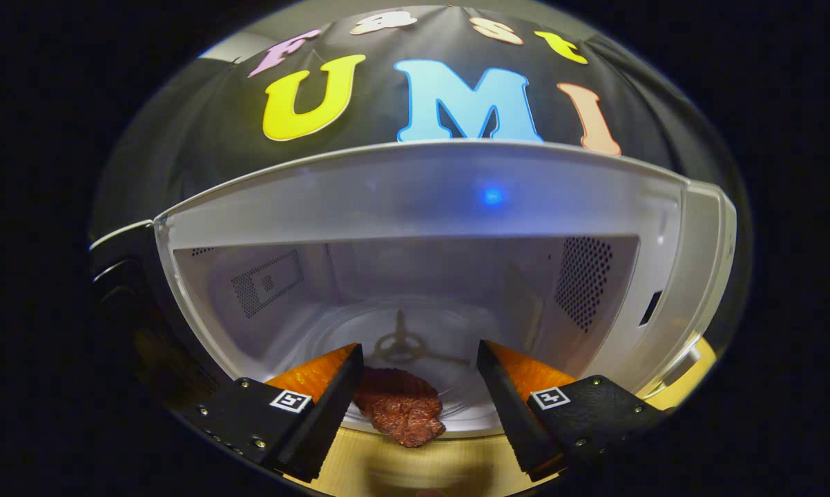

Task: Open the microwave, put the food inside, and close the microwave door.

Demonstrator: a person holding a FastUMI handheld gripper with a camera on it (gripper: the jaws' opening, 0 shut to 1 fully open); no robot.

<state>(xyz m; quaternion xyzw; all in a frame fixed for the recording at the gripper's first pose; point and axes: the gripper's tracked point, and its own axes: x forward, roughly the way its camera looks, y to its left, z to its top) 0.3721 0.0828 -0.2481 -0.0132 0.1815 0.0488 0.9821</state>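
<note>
Low in the frame, the gripper [415, 393] jaws stood spread around the meat [401, 407] at the open microwave's [422, 207] sill, apparently released for loading.

Microwave [422, 207] standing open ahead on the table [401, 469], door [128, 276] swung left. Food [401, 407] lying on its front sill, between the spread fingers of the gripper [418, 366], untouched.

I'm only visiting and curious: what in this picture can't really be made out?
- Piece of meat: its left edge sits behind a finger of the open gripper.
- Microwave door: dark and at a steep angle; its face can't be read.
- Glass turntable: its near rim is hidden by the meat.
</note>
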